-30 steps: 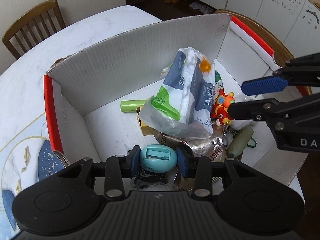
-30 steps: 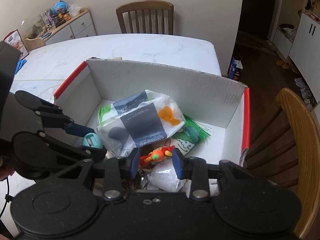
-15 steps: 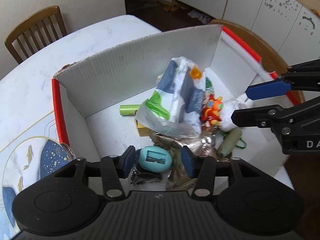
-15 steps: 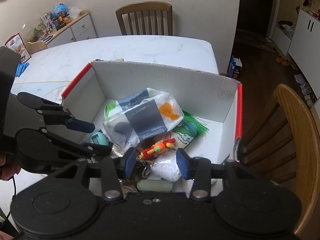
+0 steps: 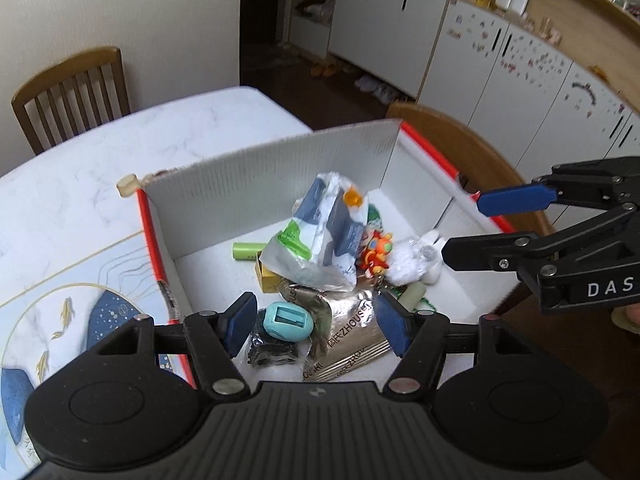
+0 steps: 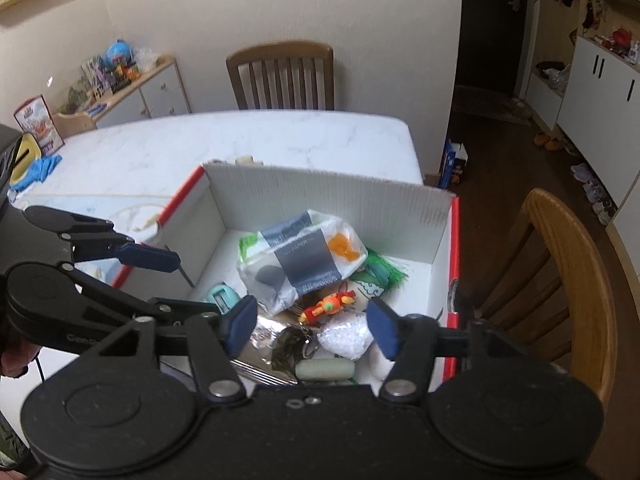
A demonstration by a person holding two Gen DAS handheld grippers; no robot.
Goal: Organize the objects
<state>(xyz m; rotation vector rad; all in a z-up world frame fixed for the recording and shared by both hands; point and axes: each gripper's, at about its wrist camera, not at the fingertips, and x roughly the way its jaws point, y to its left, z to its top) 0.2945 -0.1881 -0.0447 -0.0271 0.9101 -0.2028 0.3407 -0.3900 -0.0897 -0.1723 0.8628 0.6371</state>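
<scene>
A white cardboard box with red edges [image 5: 256,184] [image 6: 320,192] stands on the marble table. Inside lie a teal egg-shaped item [image 5: 289,321] [image 6: 221,295], a tissue pack [image 5: 324,236] [image 6: 300,258], a red-orange toy [image 5: 376,252] [image 6: 330,305], silver foil packets [image 5: 348,328], a green tube [image 5: 248,250] and a white bubbly bag [image 5: 412,260] [image 6: 346,334]. My left gripper [image 5: 316,326] is open and empty above the teal item. My right gripper [image 6: 312,326] is open and empty above the toy; it also shows at the right of the left wrist view [image 5: 480,228].
Wooden chairs stand at the far side [image 6: 282,74] [image 5: 70,94] and beside the box [image 6: 560,280]. A fish-pattern placemat [image 5: 60,312] lies left of the box. A blue cloth [image 6: 38,168] lies on the far left of the table. White cabinets [image 5: 500,60] line the wall.
My left gripper let go of the teal item, opened and drew back upward. My right gripper opened wider and pulled back from the toy too.
</scene>
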